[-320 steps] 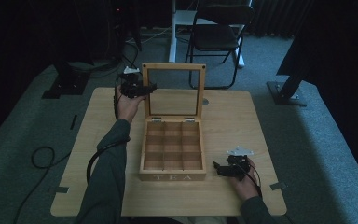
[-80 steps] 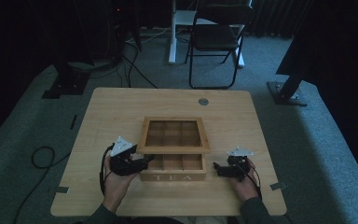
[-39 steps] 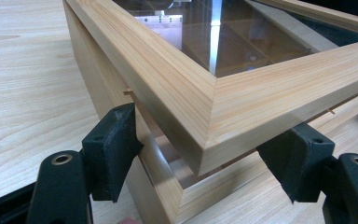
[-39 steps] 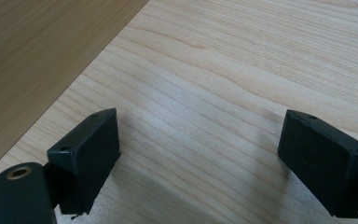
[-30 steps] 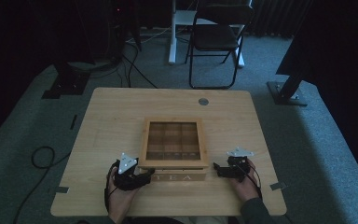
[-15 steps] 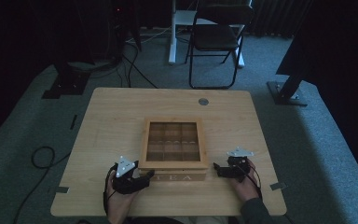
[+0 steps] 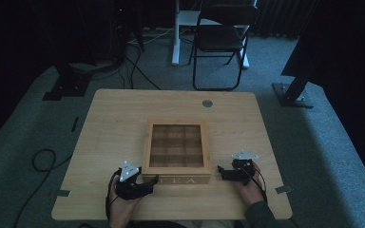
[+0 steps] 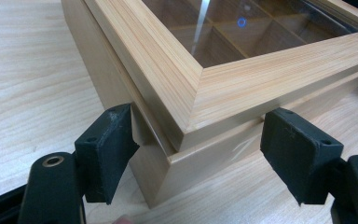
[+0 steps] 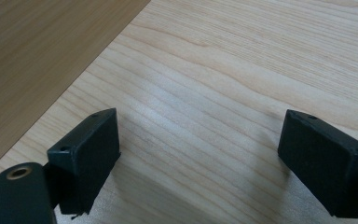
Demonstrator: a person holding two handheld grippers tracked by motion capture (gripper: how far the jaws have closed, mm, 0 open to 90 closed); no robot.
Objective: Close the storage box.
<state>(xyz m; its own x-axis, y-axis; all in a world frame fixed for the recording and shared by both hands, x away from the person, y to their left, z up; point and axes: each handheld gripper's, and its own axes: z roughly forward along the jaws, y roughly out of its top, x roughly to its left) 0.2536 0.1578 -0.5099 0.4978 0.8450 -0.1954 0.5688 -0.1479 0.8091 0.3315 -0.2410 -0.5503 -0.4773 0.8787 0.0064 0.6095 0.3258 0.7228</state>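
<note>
Down at the bottom edge of the high view, the left gripper (image 7: 148,183) sits low left of centre, its jaws spread wide around the near left corner of the wooden tea box (image 7: 177,152). In the left gripper view that corner juts between the two black pads (image 8: 106,149), the left one touching the box's side, the other standing apart from its front face. The right gripper (image 7: 222,172) lies at lower right, just beside the box, jaws parted over bare table (image 9: 242,70). The box rests mid-frame with its glass lid (image 8: 223,32) shut, dividers visible through it. Farther up, a small round disc (image 7: 207,103) sits near the table's far edge, and beyond that stands a folding chair (image 7: 221,40).
</note>
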